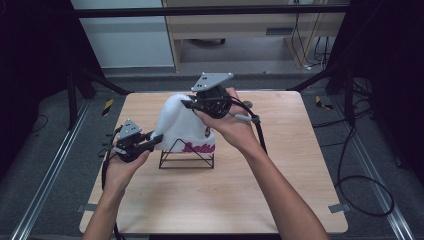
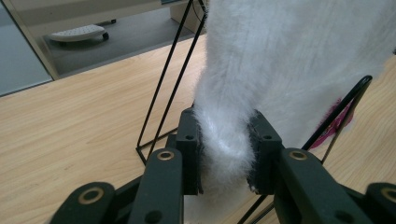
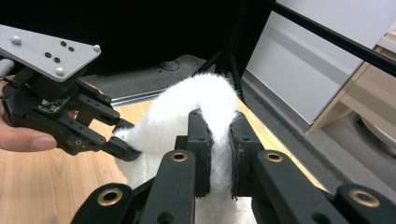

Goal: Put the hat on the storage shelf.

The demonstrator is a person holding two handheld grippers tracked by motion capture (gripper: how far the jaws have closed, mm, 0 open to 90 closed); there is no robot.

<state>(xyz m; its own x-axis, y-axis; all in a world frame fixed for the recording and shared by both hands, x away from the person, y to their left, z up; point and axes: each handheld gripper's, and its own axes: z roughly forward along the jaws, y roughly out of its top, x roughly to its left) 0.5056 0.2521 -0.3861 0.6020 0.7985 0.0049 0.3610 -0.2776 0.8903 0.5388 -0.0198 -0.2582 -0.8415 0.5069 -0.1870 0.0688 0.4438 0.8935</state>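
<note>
A white fluffy hat (image 1: 177, 125) with pink lettering hangs over a black wire stand (image 1: 187, 162) in the middle of the wooden table (image 1: 280, 195). My left gripper (image 1: 157, 140) is shut on the hat's lower left edge. In the left gripper view the fur (image 2: 224, 149) is pinched between the pads beside the stand's wire (image 2: 163, 93). My right gripper (image 1: 188, 104) is shut on the top of the hat, and its own view shows the fur (image 3: 205, 98) bunched between its jaws. The left gripper (image 3: 128, 140) also shows there, biting the hat.
The table's bare wood surrounds the stand on all sides. Black frame bars (image 1: 210, 11) cross behind the table. Cables (image 1: 360, 185) lie on the floor at the right, and a light wooden cabinet (image 1: 240, 30) stands at the back.
</note>
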